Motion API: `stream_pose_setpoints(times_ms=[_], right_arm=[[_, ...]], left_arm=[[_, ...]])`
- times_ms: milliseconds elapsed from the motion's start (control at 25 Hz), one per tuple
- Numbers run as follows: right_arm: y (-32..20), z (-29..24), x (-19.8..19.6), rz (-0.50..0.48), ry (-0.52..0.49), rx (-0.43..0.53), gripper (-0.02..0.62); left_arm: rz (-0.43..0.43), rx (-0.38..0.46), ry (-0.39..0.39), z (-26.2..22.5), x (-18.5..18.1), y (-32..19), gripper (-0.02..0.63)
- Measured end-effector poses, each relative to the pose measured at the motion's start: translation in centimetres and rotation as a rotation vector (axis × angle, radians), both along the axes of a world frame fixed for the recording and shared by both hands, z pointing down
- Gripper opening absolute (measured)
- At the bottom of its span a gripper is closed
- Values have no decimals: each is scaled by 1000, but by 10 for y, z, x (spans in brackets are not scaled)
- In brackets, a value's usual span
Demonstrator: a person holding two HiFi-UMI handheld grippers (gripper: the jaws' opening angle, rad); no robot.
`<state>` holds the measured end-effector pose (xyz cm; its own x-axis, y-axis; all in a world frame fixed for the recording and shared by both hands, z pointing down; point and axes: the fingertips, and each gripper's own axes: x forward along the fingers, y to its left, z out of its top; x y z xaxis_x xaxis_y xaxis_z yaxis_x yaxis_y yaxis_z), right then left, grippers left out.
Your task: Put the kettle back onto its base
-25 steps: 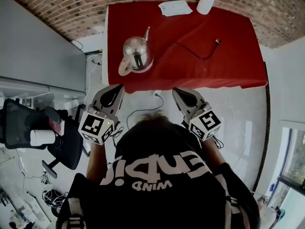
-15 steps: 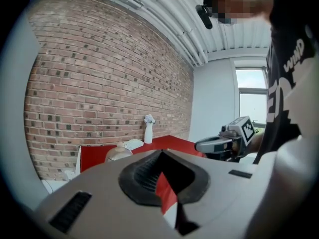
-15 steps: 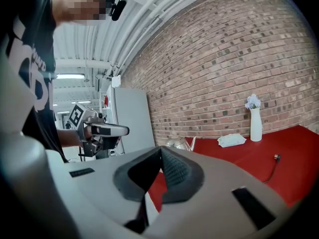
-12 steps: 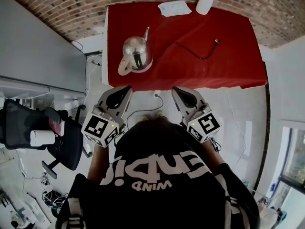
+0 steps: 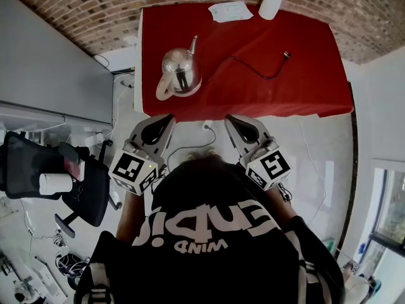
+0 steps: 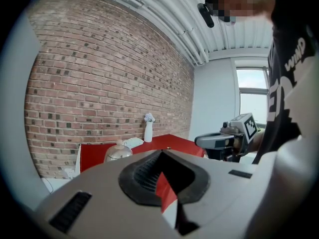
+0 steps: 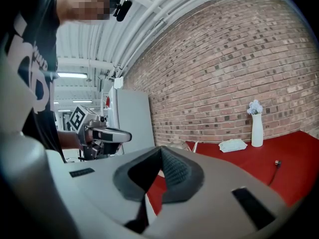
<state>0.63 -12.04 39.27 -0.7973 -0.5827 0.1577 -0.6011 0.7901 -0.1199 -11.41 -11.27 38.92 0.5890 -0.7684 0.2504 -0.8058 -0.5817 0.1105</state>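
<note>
A brick wall (image 5: 76, 18) runs behind the red table (image 5: 304, 87), which takes up the upper middle of the head view. Left of the table stands a tall grey cabinet (image 5: 50, 68). The person, in a black printed shirt (image 5: 215, 246), stands at the table's near edge, and a black office chair (image 5: 38, 163) sits on the floor well off the table's near left corner.

Both grippers hover just short of the table's near edge, over the floor and not over the cloth, pointing towards the table. The left gripper (image 5: 169, 116) is opposite the table's left part; its jaws are closed tip to tip with nothing between them. The right gripper (image 5: 228, 117) is opposite the table's middle, and its jaws likewise meet at the tips and hold nothing.

The steel kettle (image 5: 180, 68) stands upright on the table's left part, near the left and near edges, with its spout aimed at the far side and its pale handle towards the near left corner — neither gripper touches it. Whether a base lies under it cannot be told. A black cable (image 5: 253, 68) winds from beside the kettle across the table's middle to a loose plug (image 5: 286, 54). A white vase (image 5: 272, 2) with flowers stands at the table's far edge, with a white paper packet (image 5: 232, 10) just left of it.
</note>
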Motion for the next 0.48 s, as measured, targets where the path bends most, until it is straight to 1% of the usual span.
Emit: stream_pose_setpoints(times_ms=[480], right_arm=[[-3,3,-7,-16,2,-12,21]], left_arm=[[-5,-18,-2,7,-3,-3,8]])
